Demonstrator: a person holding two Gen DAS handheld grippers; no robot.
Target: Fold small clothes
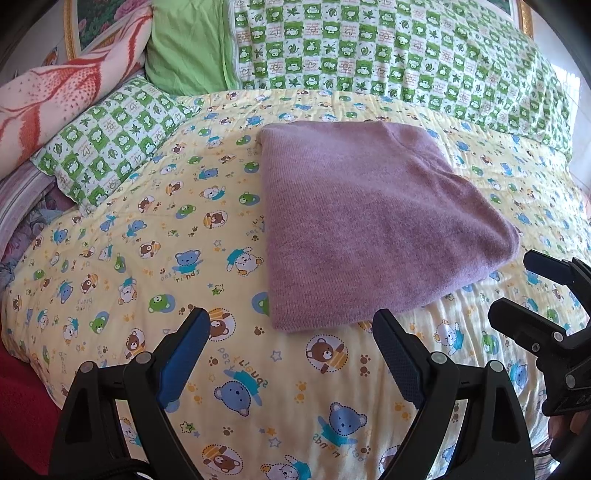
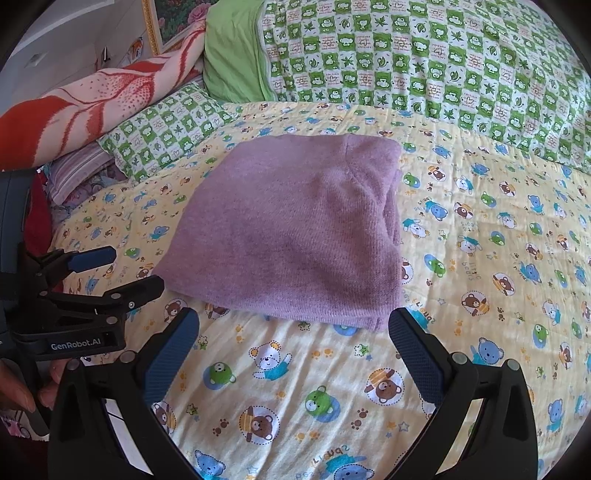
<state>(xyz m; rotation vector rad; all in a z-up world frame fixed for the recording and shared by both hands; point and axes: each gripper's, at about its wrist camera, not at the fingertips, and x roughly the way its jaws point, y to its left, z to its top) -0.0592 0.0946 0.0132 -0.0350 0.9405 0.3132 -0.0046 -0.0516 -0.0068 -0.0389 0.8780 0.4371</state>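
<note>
A purple knit garment (image 1: 369, 221) lies folded into a flat rectangle on the yellow bear-print bedspread (image 1: 147, 258); it also shows in the right wrist view (image 2: 295, 229). My left gripper (image 1: 291, 321) is open and empty, just short of the garment's near edge. My right gripper (image 2: 293, 321) is open and empty, at the garment's near edge. Each gripper appears in the other's view: the right gripper (image 1: 517, 288) at the right, the left gripper (image 2: 122, 269) at the left, both open.
Green checkered pillows (image 1: 388, 48) and a green pillow (image 1: 188, 44) line the head of the bed. A smaller checkered pillow (image 1: 110, 140) and a red-and-pink blanket (image 1: 55, 96) sit at the left. A framed picture (image 2: 166, 22) stands behind.
</note>
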